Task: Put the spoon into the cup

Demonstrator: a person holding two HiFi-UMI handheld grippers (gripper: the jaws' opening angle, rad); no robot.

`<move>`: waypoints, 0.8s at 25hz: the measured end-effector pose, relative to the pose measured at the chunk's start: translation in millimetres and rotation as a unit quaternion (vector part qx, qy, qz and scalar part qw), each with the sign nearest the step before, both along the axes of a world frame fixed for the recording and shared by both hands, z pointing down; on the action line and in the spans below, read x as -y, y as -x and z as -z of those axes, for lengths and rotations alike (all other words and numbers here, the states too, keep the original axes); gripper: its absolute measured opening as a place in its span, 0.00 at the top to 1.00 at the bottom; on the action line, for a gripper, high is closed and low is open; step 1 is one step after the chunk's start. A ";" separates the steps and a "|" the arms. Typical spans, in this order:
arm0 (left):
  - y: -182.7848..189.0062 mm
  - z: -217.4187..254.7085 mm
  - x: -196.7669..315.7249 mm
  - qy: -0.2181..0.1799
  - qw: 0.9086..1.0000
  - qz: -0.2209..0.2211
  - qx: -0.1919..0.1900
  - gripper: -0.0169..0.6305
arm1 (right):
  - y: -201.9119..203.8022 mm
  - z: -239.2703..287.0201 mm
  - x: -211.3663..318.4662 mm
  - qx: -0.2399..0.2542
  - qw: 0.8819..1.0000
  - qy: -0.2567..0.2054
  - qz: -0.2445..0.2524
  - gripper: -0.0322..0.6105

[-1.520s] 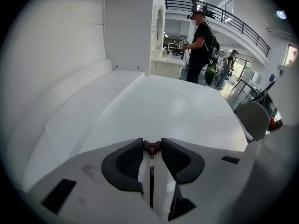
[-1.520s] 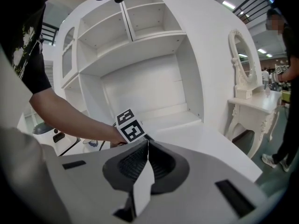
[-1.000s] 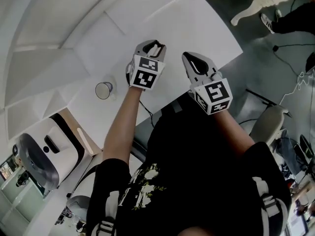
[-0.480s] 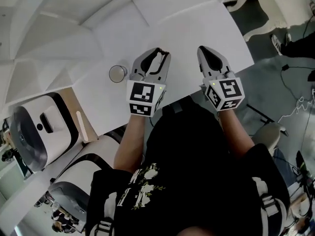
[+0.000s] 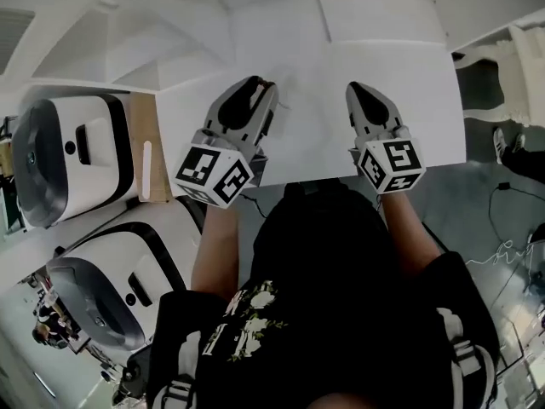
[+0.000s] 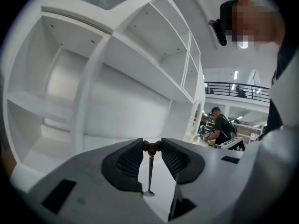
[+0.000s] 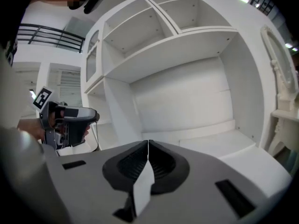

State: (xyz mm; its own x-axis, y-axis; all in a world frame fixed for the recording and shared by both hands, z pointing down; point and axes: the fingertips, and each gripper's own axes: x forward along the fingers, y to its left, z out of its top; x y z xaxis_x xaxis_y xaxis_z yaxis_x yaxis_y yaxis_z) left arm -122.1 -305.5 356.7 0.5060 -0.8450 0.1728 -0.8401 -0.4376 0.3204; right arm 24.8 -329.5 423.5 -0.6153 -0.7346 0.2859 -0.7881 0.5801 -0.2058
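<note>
My left gripper [image 5: 262, 86] hovers over the white table [image 5: 409, 83] and is shut on the spoon. In the left gripper view the spoon's [image 6: 150, 171] dark handle end is pinched between the jaw tips [image 6: 152, 146]. Its thin metal stem hangs down to the bowl. To the right my right gripper [image 5: 355, 88] stays above the table, shut with nothing in it [image 7: 148, 143]. The right gripper view shows the left gripper [image 7: 65, 120] at its left. No current view shows the cup.
A white shelf unit [image 7: 187, 31] rises behind the table. Two white rounded machines [image 5: 77, 156] [image 5: 111, 279] and a wooden strip [image 5: 145, 169] lie at the left. The table's near edge [image 5: 341, 175] runs just ahead of my body. People stand far off [image 6: 219, 125].
The head view has swung round. My left gripper has risen and rolled with the spoon in it. The right gripper shifted a little. The cup, seen left of the left gripper before, has dropped out of sight.
</note>
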 end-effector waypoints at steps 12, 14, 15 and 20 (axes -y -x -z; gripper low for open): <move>86.6 -32.1 -0.1 -0.003 0.993 0.101 0.059 0.78 | 72.2 1.1 5.3 -0.004 0.997 -0.006 0.078 0.85; 85.8 -38.0 6.1 -0.001 0.994 0.097 0.059 0.78 | 70.3 -0.2 6.4 -0.010 0.997 -0.004 0.074 0.85; 84.7 -41.4 8.7 0.000 0.994 0.093 0.060 0.78 | 69.0 -1.6 6.4 -0.014 0.997 -0.002 0.073 0.85; 71.0 -66.3 19.9 0.009 0.994 0.049 0.101 0.78 | 57.8 -9.7 2.9 -0.035 0.997 0.007 0.068 0.85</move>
